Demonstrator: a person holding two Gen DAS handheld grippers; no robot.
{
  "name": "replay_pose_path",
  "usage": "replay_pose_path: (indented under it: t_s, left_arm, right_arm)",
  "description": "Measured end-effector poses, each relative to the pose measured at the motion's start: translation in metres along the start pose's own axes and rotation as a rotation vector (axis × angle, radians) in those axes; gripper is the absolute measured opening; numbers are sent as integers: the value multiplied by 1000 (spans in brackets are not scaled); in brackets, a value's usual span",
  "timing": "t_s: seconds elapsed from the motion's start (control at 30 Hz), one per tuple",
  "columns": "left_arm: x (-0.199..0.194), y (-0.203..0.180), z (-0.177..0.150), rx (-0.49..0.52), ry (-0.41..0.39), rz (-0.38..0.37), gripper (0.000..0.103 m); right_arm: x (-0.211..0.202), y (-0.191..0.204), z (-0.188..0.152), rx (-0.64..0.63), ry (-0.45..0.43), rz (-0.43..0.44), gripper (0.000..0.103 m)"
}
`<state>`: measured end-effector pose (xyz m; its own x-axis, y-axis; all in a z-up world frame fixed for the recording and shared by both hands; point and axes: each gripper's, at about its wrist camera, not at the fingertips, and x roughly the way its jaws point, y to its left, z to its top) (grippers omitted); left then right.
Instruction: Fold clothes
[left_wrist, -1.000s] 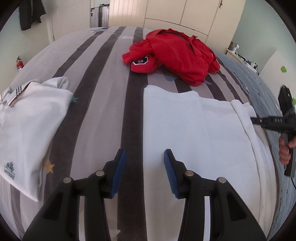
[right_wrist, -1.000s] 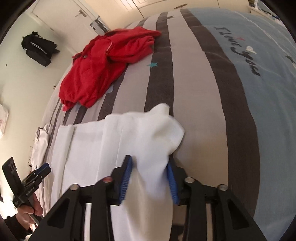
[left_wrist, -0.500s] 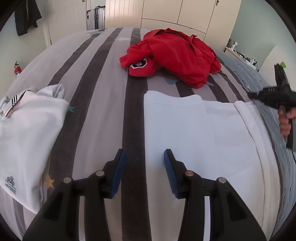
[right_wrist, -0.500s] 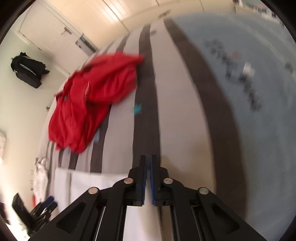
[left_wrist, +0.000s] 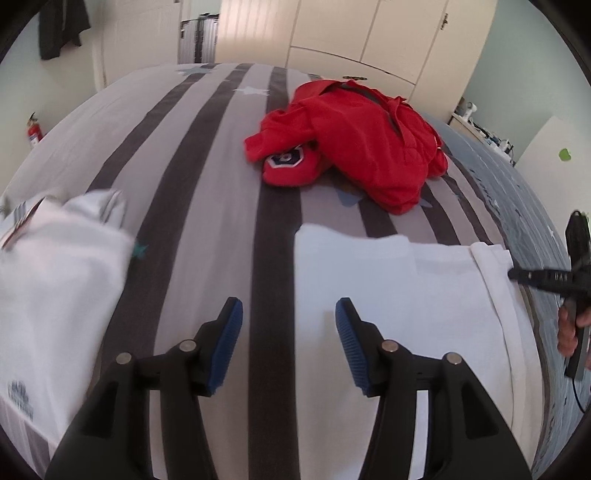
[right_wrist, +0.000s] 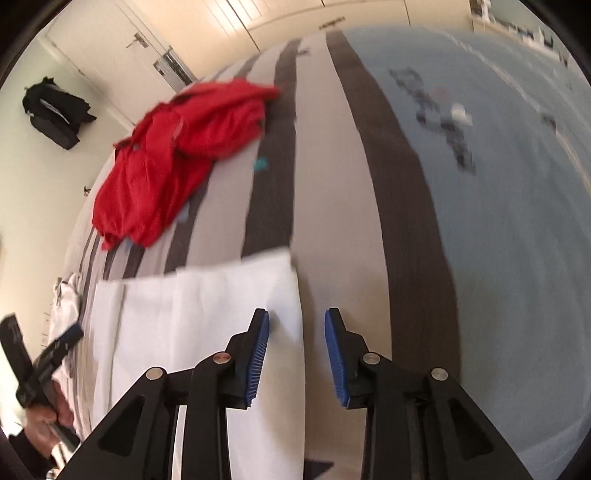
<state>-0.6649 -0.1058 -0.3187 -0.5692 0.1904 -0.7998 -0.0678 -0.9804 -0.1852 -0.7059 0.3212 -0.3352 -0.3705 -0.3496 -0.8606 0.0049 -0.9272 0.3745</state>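
A white garment lies flat on the striped bed, its right side folded in as a narrow strip. My left gripper hovers over its left edge, jaws opening, nothing between them. In the right wrist view the same garment has its right edge under my right gripper. Those jaws are opening too and the pads press on no cloth. Each gripper shows in the other's view: the right one and the left one, each in a hand.
A crumpled red garment lies further up the bed. A folded white shirt with a dark logo sits at the left. The bed cover is blue-grey on the right. Wardrobe doors stand behind the bed.
My right gripper let go of the white fold it held, shut empty, then parted again; the fold now lies flat. My left gripper's jaws have widened and it has shifted sideways.
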Motion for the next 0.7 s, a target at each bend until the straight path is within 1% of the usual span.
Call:
replay_pose_path:
  t_s: [0.17,0.3,0.33,0.4,0.47,0.5,0.53,0.57,0.6,0.63,0.67,0.7]
  left_arm:
    - [34,5,22,-34,50,-44,51]
    - [50,5,31,-38,79,-72,51]
    - [53,4,33,-31,84,-73,49]
    - [56,2,36,-19,91,-75,44]
    - [58,0,38,-4,98,-81,35]
    - [58,-1,39,2,101,-84,32]
    - [58,-3,40,13,104,-89,22]
    - [58,-6,41,21,105,-89,14]
    - [58,-8,42,30,106,-88,10]
    - [58,-10,43,38,107,-87,6]
    - [57,-13,44,47,105,-81,6]
    - [56,-16,45,53,101,-76,6]
  right_arm:
    - [0,-4,5,30,-12,28,31]
    - [12,7,14,-13,8,20,33]
    - [16,10,17,-24,14,17,34]
    - [19,9,22,-18,18,26,34]
    - [21,8,26,-4,18,38,34]
    - [22,9,28,-12,21,36,34]
    - [23,11,28,-25,22,33,36]
    - [23,12,29,-35,23,30,35]
    - [23,14,29,-51,22,16,29]
    - [22,15,30,-58,19,7,11]
    - [22,16,30,-63,17,0,4]
    - [22,17,31,-69,14,-6,4]
